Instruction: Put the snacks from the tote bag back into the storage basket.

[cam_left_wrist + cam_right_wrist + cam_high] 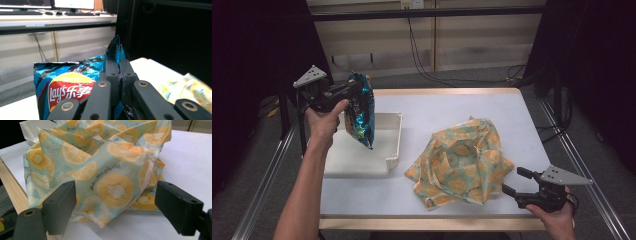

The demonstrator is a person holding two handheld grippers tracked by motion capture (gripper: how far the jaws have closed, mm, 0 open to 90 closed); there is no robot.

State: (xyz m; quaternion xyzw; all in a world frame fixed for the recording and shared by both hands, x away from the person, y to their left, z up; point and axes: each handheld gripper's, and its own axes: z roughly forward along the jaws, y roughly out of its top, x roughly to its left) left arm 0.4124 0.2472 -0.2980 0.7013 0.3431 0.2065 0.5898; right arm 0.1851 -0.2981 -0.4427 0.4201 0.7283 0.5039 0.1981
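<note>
The left gripper has its fingers clamped tight on the top edge of a blue crisp packet, which hangs in the air above the white tray at the left of the tabletop; the right gripper rests near the front edge with its fingers spread wide, gripping nothing, just beside the crumpled citrus-print cloth bag.

On the table, a tray lies at the left and a crumpled cloth bag at the right. The left gripper holds a chip bag above the tray. The right gripper sits just right of the cloth bag.
</note>
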